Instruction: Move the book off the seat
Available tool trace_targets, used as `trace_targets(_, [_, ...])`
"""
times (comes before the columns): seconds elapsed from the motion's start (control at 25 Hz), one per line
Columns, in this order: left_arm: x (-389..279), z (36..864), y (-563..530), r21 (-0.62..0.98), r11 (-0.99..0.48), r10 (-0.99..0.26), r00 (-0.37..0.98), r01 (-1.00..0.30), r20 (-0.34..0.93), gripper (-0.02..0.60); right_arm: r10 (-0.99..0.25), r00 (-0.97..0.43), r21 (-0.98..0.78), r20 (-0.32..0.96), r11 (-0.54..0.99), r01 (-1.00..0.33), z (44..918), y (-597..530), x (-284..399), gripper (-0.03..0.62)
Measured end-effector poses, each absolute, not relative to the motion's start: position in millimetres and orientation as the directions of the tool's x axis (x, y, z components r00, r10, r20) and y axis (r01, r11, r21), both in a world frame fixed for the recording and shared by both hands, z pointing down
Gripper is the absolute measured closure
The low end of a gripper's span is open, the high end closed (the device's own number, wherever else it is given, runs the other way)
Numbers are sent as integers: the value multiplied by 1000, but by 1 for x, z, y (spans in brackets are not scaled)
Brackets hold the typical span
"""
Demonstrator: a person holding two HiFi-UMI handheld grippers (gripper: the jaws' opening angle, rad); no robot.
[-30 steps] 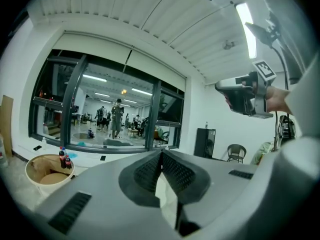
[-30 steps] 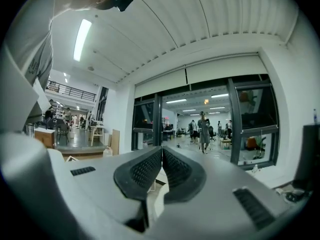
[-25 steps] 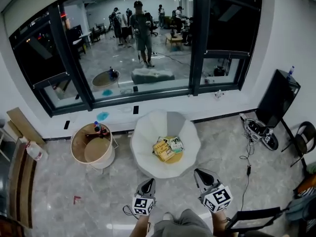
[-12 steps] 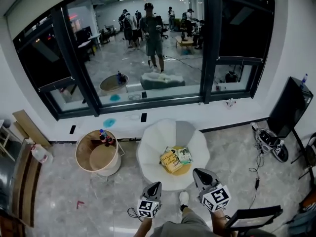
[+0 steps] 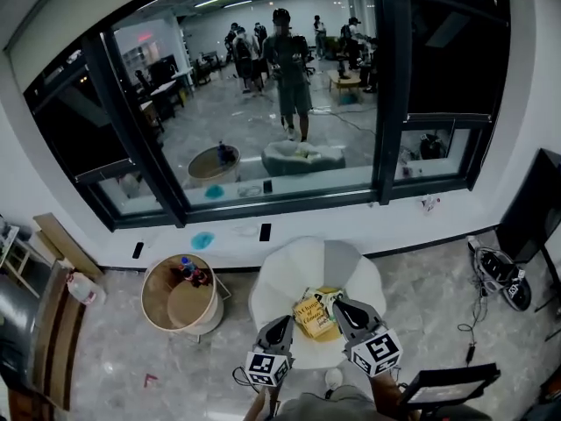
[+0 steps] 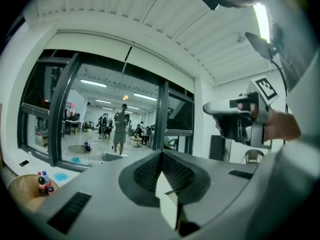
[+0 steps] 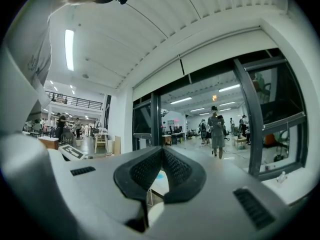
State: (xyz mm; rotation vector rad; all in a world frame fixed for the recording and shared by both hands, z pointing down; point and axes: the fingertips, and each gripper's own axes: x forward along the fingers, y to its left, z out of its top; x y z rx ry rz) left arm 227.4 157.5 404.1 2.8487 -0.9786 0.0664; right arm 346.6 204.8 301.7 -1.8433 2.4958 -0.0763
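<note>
**Target position.** The yellow-covered paperback book (image 5: 312,317) lies flat on the seat of the white petal-shaped shell chair (image 5: 279,281). A smaller book with a green-and-white cover (image 5: 322,297) lies touching it on the far side. The task sentence does not say which of the two is meant.

**Gripper state.** The left gripper (image 5: 282,324) has its jaws pressed together with nothing between them. The right gripper (image 5: 342,306) is likewise clenched and empty. Both must be released before any grasp.

**Key relation.** In the head view the yellow book sits between the two sets of fingertips.
- It lies just to the right of the left fingertips.
- It lies just to the left of the right fingertips and slightly nearer the person.
- Its long axis appears to slant from far-left to near-right, roughly across the line along which both grippers point.

The right gripper's tips overlap the edge of the green-and-white book in the picture. Both gripper views look level, out at the dark-framed window (image 5: 263,86), and neither shows a book. The books therefore probably lie below the fingertips, not in front of them.

**Assessment.** Neither hand is clearly nearer the yellow book. The right hand is the nearer one for the green-and-white book. The coming move calls for pitching a gripper downward, parting its jaws, and closing across a book's short side.
</note>
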Motion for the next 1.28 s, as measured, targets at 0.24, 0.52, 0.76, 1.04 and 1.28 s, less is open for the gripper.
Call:
trace_targets(0.24, [280, 309, 108, 123, -798, -598, 800, -589, -47, 571, -950, -311, -47, -17, 311, -949, 292, 153, 378, 579])
trace_targets(0.52, [310, 249, 87, 83, -839, -544, 833, -537, -103, 571, -947, -315, -14, -66, 317, -948, 253, 116, 383, 578])
trace_targets(0.76, [321, 246, 81, 126, -877, -475, 875, -463, -93, 571, -952, -304, -41, -42, 305, -951, 258, 107, 370, 578])
trace_targets(1.04, [319, 256, 73, 104, -889, -455, 885, -446, -99, 571, -957, -290, -17, -27, 290, -957, 262, 98, 362, 578])
trace_targets(1.28, [320, 255, 64, 87, -890, -454, 883, -447, -115, 571, -961, -276, -33, -29, 277, -960, 267, 93, 367, 578])
